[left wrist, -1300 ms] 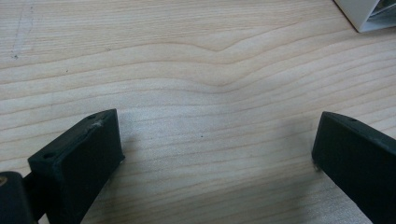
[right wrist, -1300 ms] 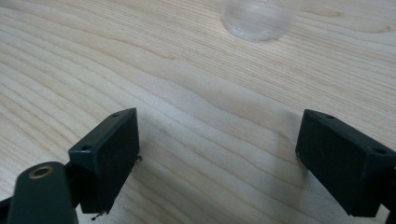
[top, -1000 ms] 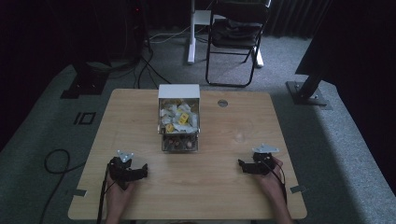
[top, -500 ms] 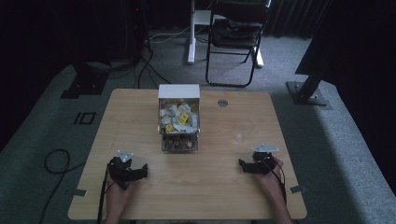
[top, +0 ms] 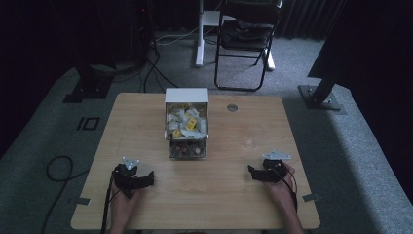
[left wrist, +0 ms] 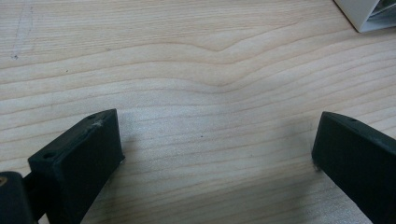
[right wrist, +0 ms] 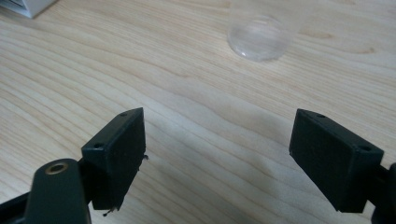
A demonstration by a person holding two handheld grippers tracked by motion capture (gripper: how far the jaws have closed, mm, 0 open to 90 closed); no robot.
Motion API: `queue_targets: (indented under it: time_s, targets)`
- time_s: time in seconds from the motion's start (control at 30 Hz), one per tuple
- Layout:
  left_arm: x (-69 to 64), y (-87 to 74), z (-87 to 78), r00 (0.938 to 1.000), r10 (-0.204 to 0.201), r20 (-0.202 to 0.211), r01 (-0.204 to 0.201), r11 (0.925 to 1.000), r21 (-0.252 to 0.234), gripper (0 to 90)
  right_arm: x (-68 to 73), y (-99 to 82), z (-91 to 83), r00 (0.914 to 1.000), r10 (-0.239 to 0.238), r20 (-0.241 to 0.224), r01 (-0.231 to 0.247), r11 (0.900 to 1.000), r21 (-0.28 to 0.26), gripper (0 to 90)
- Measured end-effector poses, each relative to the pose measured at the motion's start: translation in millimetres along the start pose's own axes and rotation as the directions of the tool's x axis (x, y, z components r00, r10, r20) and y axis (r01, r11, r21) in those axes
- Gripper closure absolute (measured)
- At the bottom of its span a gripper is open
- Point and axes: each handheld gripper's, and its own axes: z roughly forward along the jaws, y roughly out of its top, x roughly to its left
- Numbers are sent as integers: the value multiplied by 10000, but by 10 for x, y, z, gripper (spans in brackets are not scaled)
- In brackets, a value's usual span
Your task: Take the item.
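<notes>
— Which hand is closer to that clear cup [right wrist: 259,38]?

— The right gripper [top: 258,174]. The cup stands on the table [top: 229,195] just ahead of its jaws, a little toward the middle. Those jaws have just been closing slightly but stand wide, nothing between them.

— And the left gripper [top: 141,179]?

— Spread over bare wood, well apart from the cup, nearer the clear box of packets [top: 187,127].

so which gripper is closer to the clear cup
Right. The right gripper sits just below the clear cup, jaws open; the left gripper is across the table, far to its left.
</notes>
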Motion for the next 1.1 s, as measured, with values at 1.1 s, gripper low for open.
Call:
queue_targets:
  time_s: [1.1]
  targets:
    - [1, 0, 0, 10000, 13, 3, -13, 10000, 2, 21, 365, 246, -238, 9949, -715, -708, 661, 9949, -762, 248]
